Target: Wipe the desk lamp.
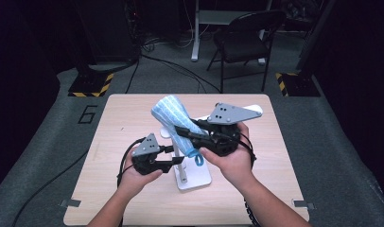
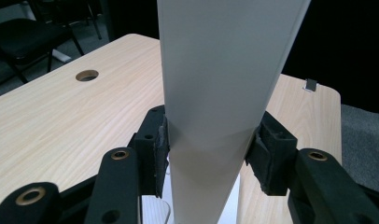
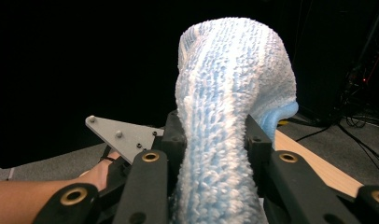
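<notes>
The left hand [image 1: 133,172] comes in from 6 o'clock of the high view and holds the left tool [image 1: 173,155] level, pointing toward 3 o'clock. Its jaws are partly closed and press on both sides of the white post [image 2: 220,93] of a stand. The right hand [image 1: 230,158] is turned inward, and the right tool [image 1: 180,130] points toward 10 o'clock. Its jaws are closed tight on the blue cloth [image 1: 173,118].

The cloth is fluffy, light blue with paler stripes, and pulled like a sleeve over the upper part of the stand, leaning toward 11 o'clock above the middle of the desk [image 1: 128,118]. A small blue loop [image 1: 198,158] hangs at its lower end.

The left gripper view shows the pads touching the smooth white post, and a round hole [image 2: 87,75] in the desk. The right gripper view shows the cloth's rough pile squeezed between the jaws; what is inside the cloth there is perhaps the stand's arm, I cannot tell. The white base plate [image 1: 195,177] lies flat on the desk.
</notes>
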